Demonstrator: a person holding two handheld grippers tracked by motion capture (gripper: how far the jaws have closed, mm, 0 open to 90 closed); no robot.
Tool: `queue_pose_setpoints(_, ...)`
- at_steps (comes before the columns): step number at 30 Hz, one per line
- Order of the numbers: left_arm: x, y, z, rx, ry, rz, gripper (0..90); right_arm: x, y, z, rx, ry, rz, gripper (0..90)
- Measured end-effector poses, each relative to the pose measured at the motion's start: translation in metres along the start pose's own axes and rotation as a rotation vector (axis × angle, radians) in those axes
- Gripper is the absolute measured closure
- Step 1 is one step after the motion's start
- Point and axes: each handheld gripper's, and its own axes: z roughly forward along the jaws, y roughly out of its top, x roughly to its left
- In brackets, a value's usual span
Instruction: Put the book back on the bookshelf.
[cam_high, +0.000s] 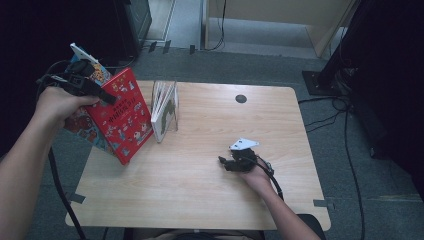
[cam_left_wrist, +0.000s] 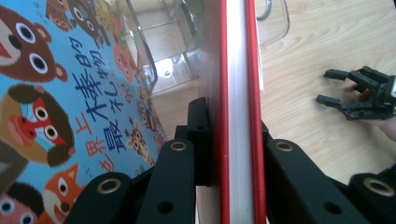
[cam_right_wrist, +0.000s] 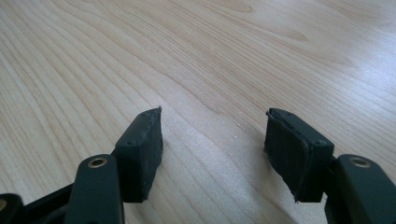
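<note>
Carry step: your left gripper (cam_high: 106, 95) pinches the red book (cam_high: 121, 117) just left of the clear rack (cam_high: 165, 111), right gripper (cam_high: 226, 162) spread, idle; next, slot book upright into rack w/o bumping it.

I am counting two grippers, left (cam_high: 102, 93) and right (cam_high: 223, 161), two picture books, red (cam_high: 122, 116) and blue (cam_high: 84, 125), and one clear rack (cam_high: 165, 111).
</note>
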Motion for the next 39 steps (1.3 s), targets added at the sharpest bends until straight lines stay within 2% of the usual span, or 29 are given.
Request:
queue_pose_setpoints(6, 0.005, 0.006, 0.01, 0.013, 0.037, -0.012, 79.8, 0.0, 0.0, 0.0, -0.001, -0.002, 0.002, 37.0)
queue_pose_setpoints(9, 0.008, 0.008, 0.012, 0.007, 0.038, -0.019, 79.8, 0.0, 0.0, 0.0, -0.001, -0.002, 0.002, 37.0)
queue_pose_setpoints(13, 0.009, 0.011, 0.016, -0.008, 0.026, -0.007, 79.8, 0.0, 0.0, 0.0, -0.001, -0.002, 0.002, 37.1)
queue_pose_setpoints(16, 0.009, 0.014, 0.021, -0.008, 0.04, -0.009, 79.8, 0.0, 0.0, 0.0, -0.001, -0.002, 0.002, 37.0)
queue_pose_setpoints(23, 0.013, 0.016, 0.023, -0.016, 0.043, -0.018, 79.8, 0.0, 0.0, 0.0, -0.001, -0.002, 0.002, 37.0)
queue_pose_setpoints(27, 0.013, 0.016, 0.023, 0.006, 0.033, -0.018, 79.4, 0.0, 0.0, 0.0, -0.001, -0.002, 0.002, 37.0)
queue_pose_setpoints(31, 0.011, 0.016, 0.023, 0.026, 0.027, 0.011, 78.5, 0.0, 0.0, 0.0, -0.002, -0.003, 0.003, 37.0)
queue_pose_setpoints(35, 0.011, 0.017, 0.025, 0.055, 0.014, 0.003, 77.7, 0.0, 0.0, 0.001, -0.002, -0.005, 0.003, 37.0)
queue_pose_setpoints(39, 0.009, 0.018, 0.032, 0.104, 0.038, 0.022, 77.5, 0.0, 0.001, 0.001, -0.002, -0.006, 0.005, 37.0)
